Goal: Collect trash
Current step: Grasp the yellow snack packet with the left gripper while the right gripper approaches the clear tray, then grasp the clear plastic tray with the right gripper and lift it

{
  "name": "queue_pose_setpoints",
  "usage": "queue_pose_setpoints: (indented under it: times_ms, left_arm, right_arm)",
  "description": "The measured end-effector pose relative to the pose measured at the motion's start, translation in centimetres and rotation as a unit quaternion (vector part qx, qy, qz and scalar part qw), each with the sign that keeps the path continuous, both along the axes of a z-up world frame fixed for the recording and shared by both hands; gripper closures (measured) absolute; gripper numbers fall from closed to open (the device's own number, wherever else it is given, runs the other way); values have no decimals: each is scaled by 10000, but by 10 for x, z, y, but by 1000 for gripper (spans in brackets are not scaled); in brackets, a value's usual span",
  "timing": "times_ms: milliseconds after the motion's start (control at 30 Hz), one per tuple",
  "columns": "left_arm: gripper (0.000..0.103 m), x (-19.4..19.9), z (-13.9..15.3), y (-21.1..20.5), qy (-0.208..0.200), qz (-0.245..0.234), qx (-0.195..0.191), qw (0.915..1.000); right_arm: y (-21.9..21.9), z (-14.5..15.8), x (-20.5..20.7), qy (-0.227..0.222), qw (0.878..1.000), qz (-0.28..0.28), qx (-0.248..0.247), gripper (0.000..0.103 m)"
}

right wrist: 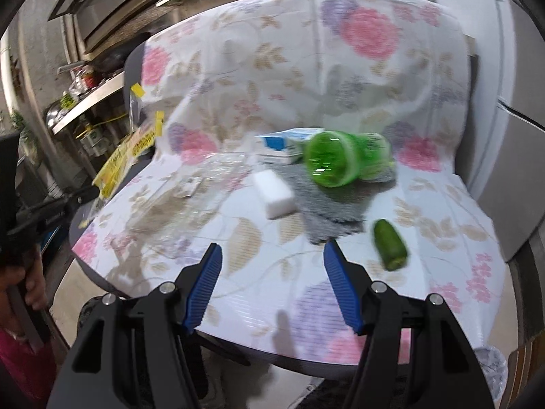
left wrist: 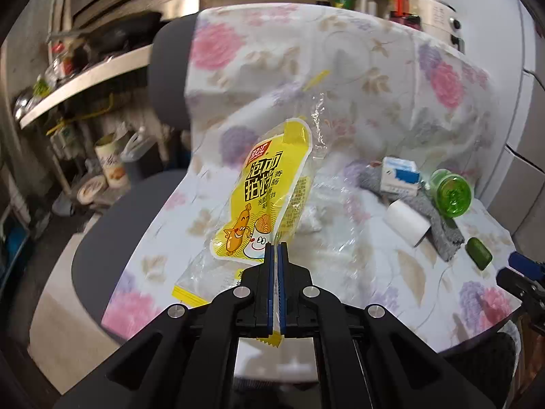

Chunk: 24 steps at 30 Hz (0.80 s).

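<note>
The left tool (left wrist: 275,246) is pinching the yellow wrapper (left wrist: 269,187) at its lower edge, jaws closed on it, holding it above the floral cloth (left wrist: 340,51) on the chair. The left view is showing the wrapper's face: black Chinese characters, a red logo, a cartoon sausage and cup. The right view is catching it only edge-on at far left, and is showing the right tool (right wrist: 272,255) hanging open and empty over the cloth, near a green bottle (right wrist: 335,160), white block (right wrist: 276,196), grey rag (right wrist: 327,204), and blue-white carton (right wrist: 279,146).
</note>
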<state>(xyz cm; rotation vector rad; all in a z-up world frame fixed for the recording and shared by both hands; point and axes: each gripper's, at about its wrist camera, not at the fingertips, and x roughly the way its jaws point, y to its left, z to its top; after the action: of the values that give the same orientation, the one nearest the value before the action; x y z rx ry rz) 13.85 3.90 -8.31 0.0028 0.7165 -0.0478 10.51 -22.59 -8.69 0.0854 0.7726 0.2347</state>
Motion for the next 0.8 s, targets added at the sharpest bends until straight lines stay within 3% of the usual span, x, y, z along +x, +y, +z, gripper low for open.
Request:
queue_pose_setpoints:
  times_ms: [267,433,800]
  left_arm:
    - [100,-9,-26,22,250,254,22,9994]
    - [100,1,-39,31,409,278,27,9988]
    - [100,21,-49,36,487,232,44,9985]
  right_arm:
    - [49,-13,27,40,9995,309,-77,44]
    - [78,-24,54,124,9987,471,-174,72]
    - [97,-67,124,988,9937,227,468,72]
